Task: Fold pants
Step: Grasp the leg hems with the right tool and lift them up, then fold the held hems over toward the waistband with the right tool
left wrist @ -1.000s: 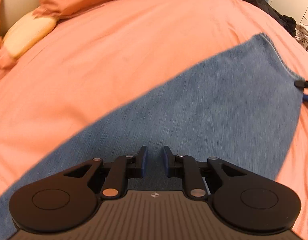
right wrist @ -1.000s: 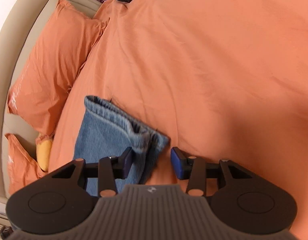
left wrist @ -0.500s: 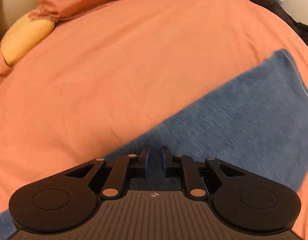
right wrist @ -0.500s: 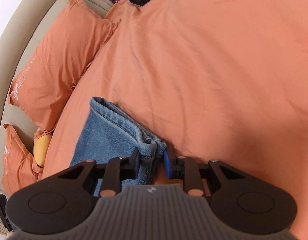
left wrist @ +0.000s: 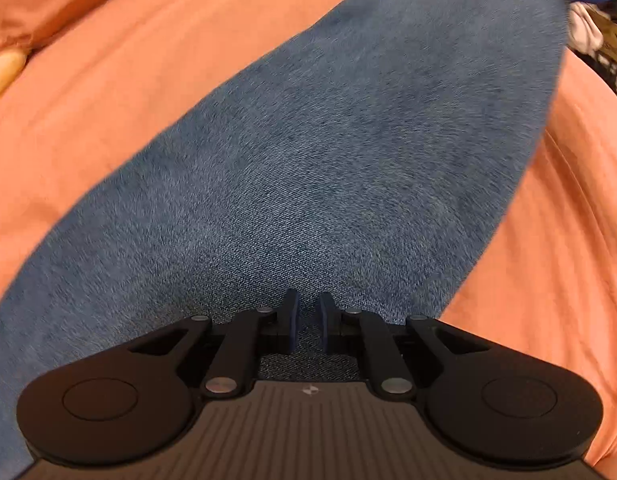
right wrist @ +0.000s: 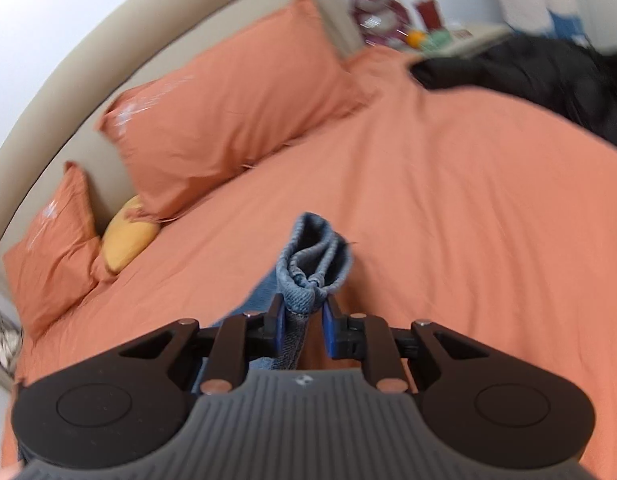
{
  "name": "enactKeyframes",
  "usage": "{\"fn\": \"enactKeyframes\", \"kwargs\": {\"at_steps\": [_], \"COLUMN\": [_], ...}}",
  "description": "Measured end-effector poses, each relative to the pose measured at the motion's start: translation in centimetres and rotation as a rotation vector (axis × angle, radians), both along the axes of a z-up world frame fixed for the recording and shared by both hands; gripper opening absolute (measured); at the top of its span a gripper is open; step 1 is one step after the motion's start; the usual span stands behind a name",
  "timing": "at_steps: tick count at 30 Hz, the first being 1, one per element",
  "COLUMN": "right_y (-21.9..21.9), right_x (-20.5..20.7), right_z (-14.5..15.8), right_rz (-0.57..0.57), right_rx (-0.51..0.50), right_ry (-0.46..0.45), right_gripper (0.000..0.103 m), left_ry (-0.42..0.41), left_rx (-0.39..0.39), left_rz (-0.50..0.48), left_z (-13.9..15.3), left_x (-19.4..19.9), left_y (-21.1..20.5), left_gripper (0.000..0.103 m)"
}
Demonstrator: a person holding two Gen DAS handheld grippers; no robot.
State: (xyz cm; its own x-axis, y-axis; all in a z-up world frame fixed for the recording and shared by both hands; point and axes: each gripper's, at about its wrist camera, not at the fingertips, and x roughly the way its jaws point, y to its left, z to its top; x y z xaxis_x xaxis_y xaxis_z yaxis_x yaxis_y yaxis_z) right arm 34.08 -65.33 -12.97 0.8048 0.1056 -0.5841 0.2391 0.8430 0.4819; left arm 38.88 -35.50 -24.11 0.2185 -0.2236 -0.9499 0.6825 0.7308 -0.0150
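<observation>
Both jaws newly clamped on jeans [left wrist: 328, 168] — hem [right wrist: 314, 268] now off bed [right wrist: 448, 208].

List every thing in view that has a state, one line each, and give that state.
jeans: spread out flat along the bed, one hem bunched and lifted.
hem: crumpled, raised off the duvet.
left gripper: jaws shut on the jeans.
right gripper: jaws just closing, clamped on the hem.
duvet: smooth, lightly creased.
pillows: propped against the headboard.
black clothes: heaped at the bed's far edge.
</observation>
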Motion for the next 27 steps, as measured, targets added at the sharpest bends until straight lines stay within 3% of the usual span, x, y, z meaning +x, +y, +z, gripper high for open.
{"fn": "enactKeyframes", "kwargs": {"at_steps": [5, 9, 15, 21, 27], "right_y": [5.5, 11.5, 22.8, 34.0, 43.2], "right_x": [0.1, 0.1, -0.8, -0.4, 0.5], "right_z": [5.9, 10.5, 14.8, 13.4, 6.9], "right_rz": [0.12, 0.24, 0.422, 0.548, 0.645], "right_rx": [-0.145, -0.257, -0.398, -0.446, -0.419], "right_ry": [-0.043, -0.073, -0.108, -0.064, 0.043], "right_gripper": [0.013, 0.012, 0.012, 0.012, 0.012], "left_ry": [-0.026, -0.08, -0.175, -0.218, -0.235], "left_rx": [-0.044, -0.085, -0.076, -0.064, -0.075], "left_rz": [0.016, 0.043, 0.132, 0.248, 0.31], "left_z": [3.2, 6.9, 10.5, 12.8, 13.7], "left_x": [-0.8, -2.3, -4.0, -5.1, -7.0], "left_y": [2.8, 7.8, 16.4, 24.1, 30.2], "left_gripper": [0.015, 0.015, 0.015, 0.015, 0.015]}}
